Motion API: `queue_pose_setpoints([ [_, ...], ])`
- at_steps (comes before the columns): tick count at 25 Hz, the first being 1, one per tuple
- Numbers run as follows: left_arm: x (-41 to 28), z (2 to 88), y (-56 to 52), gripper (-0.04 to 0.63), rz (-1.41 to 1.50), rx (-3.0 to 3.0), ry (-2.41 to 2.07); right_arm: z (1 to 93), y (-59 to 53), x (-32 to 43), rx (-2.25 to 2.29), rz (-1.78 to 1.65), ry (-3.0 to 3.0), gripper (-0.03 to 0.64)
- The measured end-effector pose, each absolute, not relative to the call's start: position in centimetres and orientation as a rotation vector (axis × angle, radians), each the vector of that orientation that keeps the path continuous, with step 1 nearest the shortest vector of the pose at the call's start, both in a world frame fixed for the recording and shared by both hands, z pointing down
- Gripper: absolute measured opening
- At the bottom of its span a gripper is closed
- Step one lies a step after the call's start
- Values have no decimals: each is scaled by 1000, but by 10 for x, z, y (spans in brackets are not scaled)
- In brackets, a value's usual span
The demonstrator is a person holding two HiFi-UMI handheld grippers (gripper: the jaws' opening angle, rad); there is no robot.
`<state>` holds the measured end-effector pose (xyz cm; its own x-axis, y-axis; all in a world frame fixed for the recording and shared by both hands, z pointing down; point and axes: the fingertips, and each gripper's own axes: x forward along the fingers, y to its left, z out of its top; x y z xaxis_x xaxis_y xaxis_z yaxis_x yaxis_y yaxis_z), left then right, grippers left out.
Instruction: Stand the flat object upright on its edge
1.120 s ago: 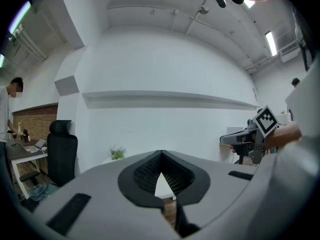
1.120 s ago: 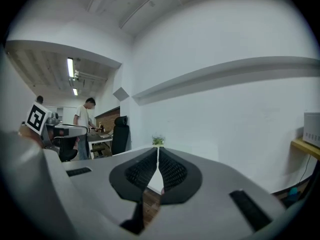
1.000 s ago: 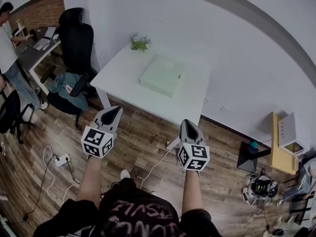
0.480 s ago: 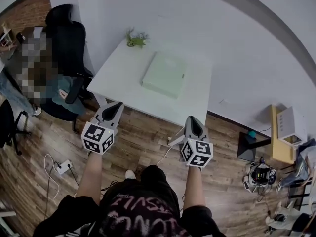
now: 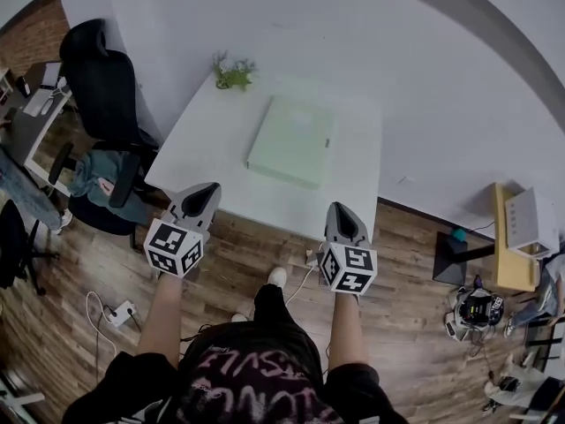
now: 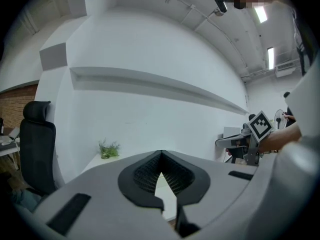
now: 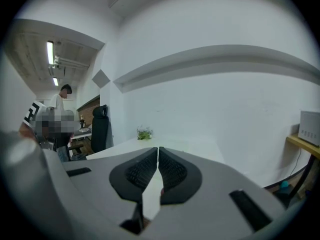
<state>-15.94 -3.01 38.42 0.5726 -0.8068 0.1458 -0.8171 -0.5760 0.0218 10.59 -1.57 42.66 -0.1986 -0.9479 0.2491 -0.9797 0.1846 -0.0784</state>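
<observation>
We are holding left gripper [image 5: 205, 194] and right gripper [image 5: 341, 212] near front edge of white rectangular table [image 5: 207, 144], both jaw pairs pressed together, gripping nothing. Pale green flat square slab [image 5: 293, 140] lying flat mid-table, beyond both grippers, apart from them. We are counting: one slab, two grippers, one small green plant [image 5: 231, 72].

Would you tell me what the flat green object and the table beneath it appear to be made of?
The flat green object: matte, crisp-edged slab, perhaps cardboard or plastic; too far to tell. The table: smooth white top, probably laminate.
</observation>
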Motion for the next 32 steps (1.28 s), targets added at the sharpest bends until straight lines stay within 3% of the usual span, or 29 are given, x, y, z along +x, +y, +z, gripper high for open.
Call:
queue_pose_setpoints([
  [14, -90, 424, -193, 14, 365, 2597, -1436, 479, -187, 170, 1757, 524, -2345, 26],
  [32, -76, 473, -266, 14, 430, 2521, -1322, 530, -242, 163, 1664, 711, -2277, 28],
])
